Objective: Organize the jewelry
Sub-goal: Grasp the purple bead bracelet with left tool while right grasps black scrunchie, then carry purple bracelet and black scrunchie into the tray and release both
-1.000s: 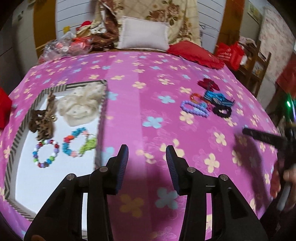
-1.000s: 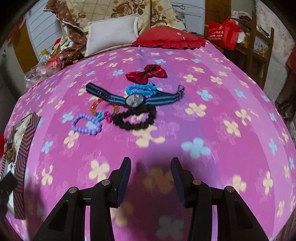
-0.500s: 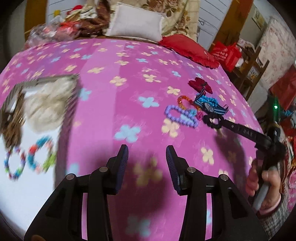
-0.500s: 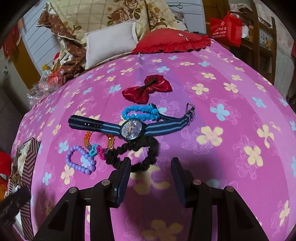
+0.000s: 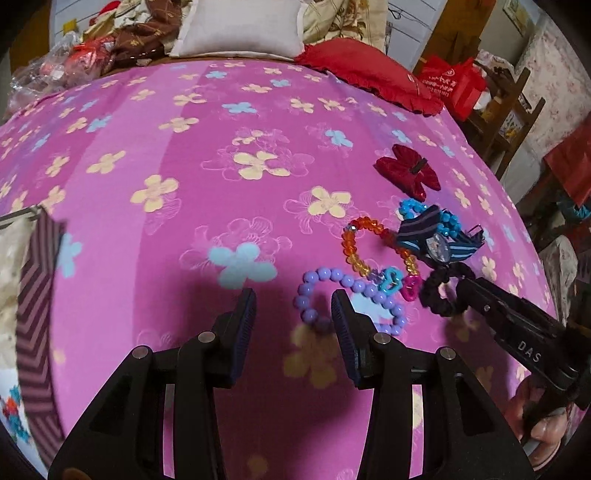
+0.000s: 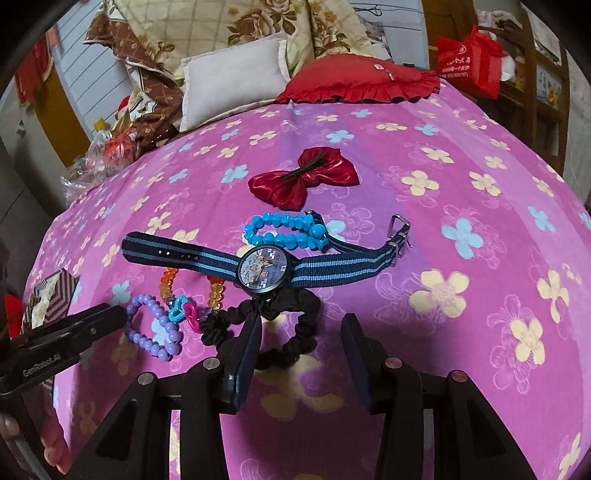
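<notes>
A loose pile of jewelry lies on the pink flowered bedspread [image 5: 184, 122]. My left gripper [image 5: 293, 301] is open over the left end of the purple bead bracelet [image 5: 345, 280], whose beads show between its fingers. An orange bead bracelet [image 5: 351, 247], a blue-striped watch [image 6: 264, 271], a blue bead bracelet [image 6: 284, 232] and a red bow [image 6: 303, 181] lie further out. My right gripper [image 6: 301, 325] is open around part of the black scrunchie [image 6: 280, 308], pads not pressing. Its finger [image 5: 480, 295] shows beside the scrunchie [image 5: 436, 299] in the left wrist view.
A box with a striped rim [image 5: 37, 295] sits at the left and holds bracelets and pale fabric. A white pillow [image 5: 240, 26], a red cushion [image 5: 369, 77] and clutter line the far edge. A red bag [image 5: 450, 85] and wooden chair stand at the right.
My left gripper has swung right, away from the box and over to the purple bracelet. My right gripper has come forward and down to the black scrunchie. Both jaws kept the same gap.
</notes>
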A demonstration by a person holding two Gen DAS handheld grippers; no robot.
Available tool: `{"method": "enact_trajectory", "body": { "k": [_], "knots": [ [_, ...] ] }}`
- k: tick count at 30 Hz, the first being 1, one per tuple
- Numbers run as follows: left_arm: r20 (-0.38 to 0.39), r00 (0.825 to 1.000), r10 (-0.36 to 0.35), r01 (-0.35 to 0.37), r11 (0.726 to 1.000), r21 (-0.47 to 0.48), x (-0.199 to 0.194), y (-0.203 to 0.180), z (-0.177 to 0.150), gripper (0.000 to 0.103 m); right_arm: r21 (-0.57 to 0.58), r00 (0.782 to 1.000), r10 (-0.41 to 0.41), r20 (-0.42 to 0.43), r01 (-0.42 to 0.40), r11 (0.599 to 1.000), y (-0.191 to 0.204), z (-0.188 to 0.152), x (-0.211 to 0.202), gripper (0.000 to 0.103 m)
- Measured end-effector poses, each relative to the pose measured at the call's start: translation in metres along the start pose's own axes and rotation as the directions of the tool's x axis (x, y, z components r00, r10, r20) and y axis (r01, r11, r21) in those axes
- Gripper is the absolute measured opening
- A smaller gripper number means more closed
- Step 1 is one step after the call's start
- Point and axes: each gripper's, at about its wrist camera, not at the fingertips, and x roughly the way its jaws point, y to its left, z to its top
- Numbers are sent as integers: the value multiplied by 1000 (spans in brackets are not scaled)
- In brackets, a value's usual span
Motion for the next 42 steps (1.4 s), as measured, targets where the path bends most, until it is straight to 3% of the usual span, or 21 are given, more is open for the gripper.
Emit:
{"method": "enact_trajectory", "body": {
  "k": [12, 18, 20, 21, 22, 26, 31, 42],
  "knots": [
    [32, 998, 51, -55, 990, 131, 13, -18, 1, 41, -46, 998, -60, 31, 61, 997, 9, 0, 5, 43],
    [48, 996, 71, -80, 972, 222, 18, -36, -4, 41, -67, 995, -88, 43, 91, 994, 14, 1, 8, 42],
    [44, 997, 66, -75, 968, 239, 19, -41, -5, 30, -76, 993, -106, 46, 110, 991, 15, 0, 9, 33],
    [39, 998, 57, -65, 969, 240, 18, -43, -5, 12, -80, 993, -109, 46, 113, 990, 16, 1, 9, 20],
    [26, 999, 46, -51, 971, 235, 18, -44, -4, 8, -82, 992, -115, 44, 118, 990, 16, 1, 9, 8],
    [17, 999, 35, -37, 977, 209, 13, -47, -10, 8, -51, 997, -77, 20, 78, 996, 11, 1, 5, 5],
    [56, 998, 0, -8, 989, 147, -17, -41, -17, 8, -38, 998, -43, 46, 45, 998, 14, 0, -18, 5],
    [193, 980, -56, 53, 998, 22, -138, 8, -44, 8, -102, 993, 73, 90, -64, 993, 65, -2, -85, 5]
  ]
}}
